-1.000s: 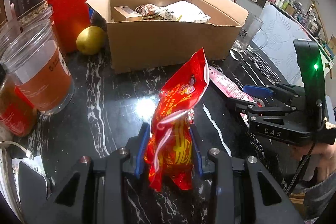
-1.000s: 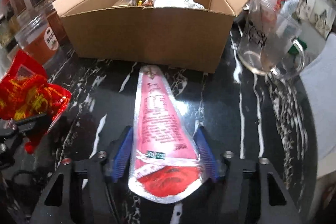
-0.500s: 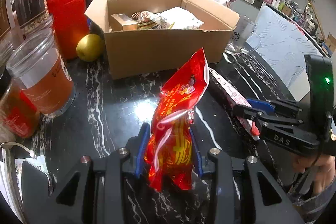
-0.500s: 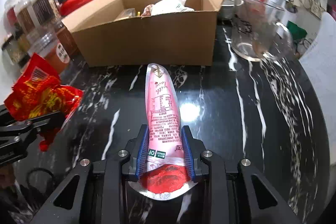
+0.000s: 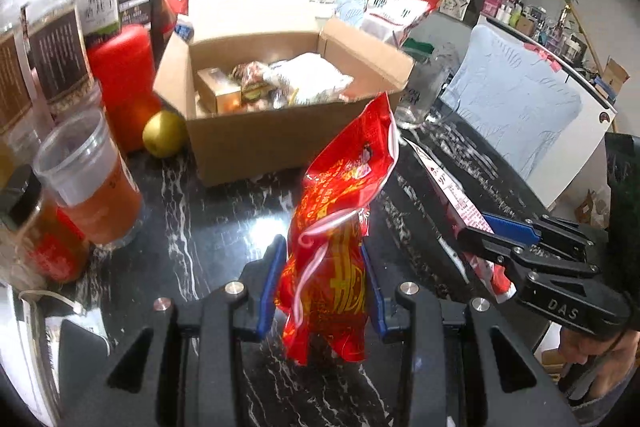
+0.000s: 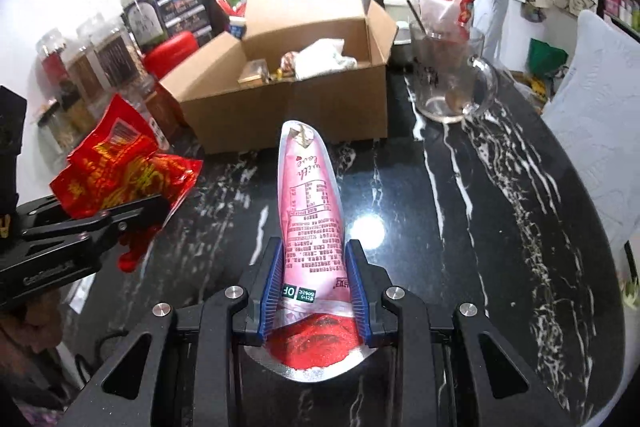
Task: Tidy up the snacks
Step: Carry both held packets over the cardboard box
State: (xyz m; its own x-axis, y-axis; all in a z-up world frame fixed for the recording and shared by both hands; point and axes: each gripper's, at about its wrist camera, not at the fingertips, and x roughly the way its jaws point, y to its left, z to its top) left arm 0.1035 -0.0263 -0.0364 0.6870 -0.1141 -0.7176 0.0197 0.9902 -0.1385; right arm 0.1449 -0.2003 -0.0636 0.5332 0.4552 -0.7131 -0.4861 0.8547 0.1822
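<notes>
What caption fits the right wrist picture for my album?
Fingers squeezing a pink packet before the snack box.

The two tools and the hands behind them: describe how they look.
Both tools, the left tool and the right tool, are black angular frames with silver screw heads and ribbed blue pads. White lettering marks each body's side; the right one's reads "DAS". A thin black cable hangs below it, near a grey sleeve.
</notes>
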